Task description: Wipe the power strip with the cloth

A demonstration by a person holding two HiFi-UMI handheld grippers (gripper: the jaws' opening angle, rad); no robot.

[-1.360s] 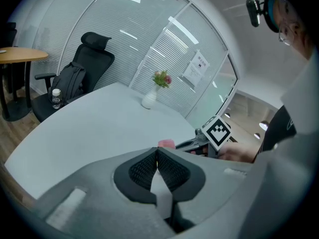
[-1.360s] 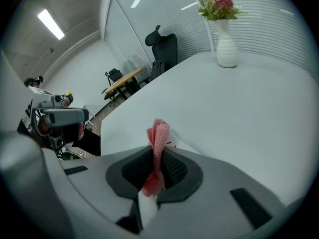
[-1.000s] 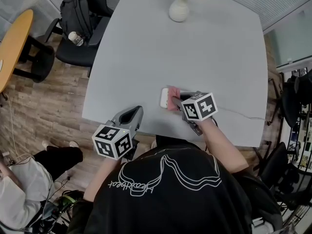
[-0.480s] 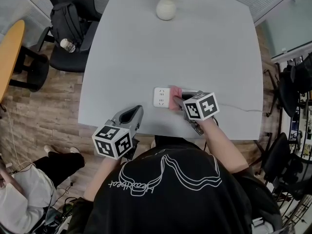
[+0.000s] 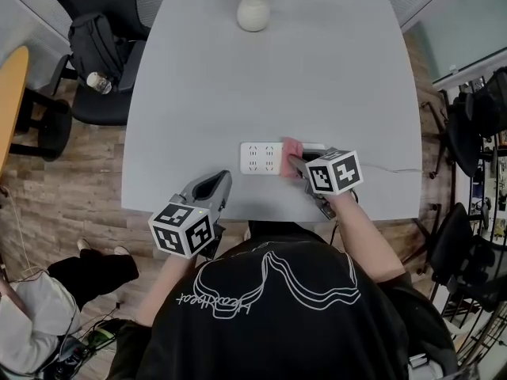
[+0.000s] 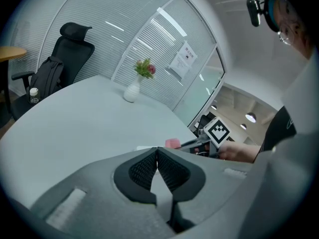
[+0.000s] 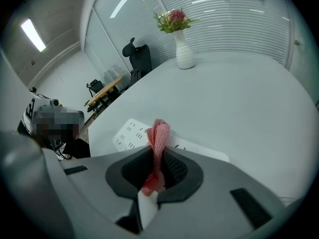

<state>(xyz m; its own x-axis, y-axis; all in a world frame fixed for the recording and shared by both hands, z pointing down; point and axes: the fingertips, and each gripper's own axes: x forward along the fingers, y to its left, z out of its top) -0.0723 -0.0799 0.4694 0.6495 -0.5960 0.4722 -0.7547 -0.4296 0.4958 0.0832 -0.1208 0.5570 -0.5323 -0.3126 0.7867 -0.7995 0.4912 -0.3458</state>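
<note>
Head view puts your right gripper (image 5: 295, 161) low over the near part of the grey table (image 5: 333, 77), its 2 jaws clamped on the pink cloth (image 5: 291, 147). The cloth sits over the right half of the white power strip (image 5: 258, 157), which lies flat, running left to right, close to the table edge nearest you. The strip's left part is uncovered and its socket holes show. A thin cable (image 5: 396, 169) leaves the strip's right end toward the table's right edge.

Your right gripper view confirms the grip. The cloth (image 7: 160, 131) is pinched upright between the dark pads (image 7: 173, 167) and bunches above them (a folded wad, not a flat sheet). The strip (image 7: 130, 132) lies just beyond the jaw tips, a little to the left. From that angle you cannot tell how firmly the cloth presses on it.

Your left gripper (image 5: 212, 187) hangs at the table's near-left edge, well apart from the strip. In the left gripper view (image 6: 157, 156) its jaws are pressed together with nothing between them, and the cloth (image 6: 172, 143) shows past them.

A white vase (image 5: 253, 13) of flowers stands at the far side of the table. An office chair (image 5: 111, 97) carrying a black backpack (image 5: 93, 42) stands to the table's left.
</note>
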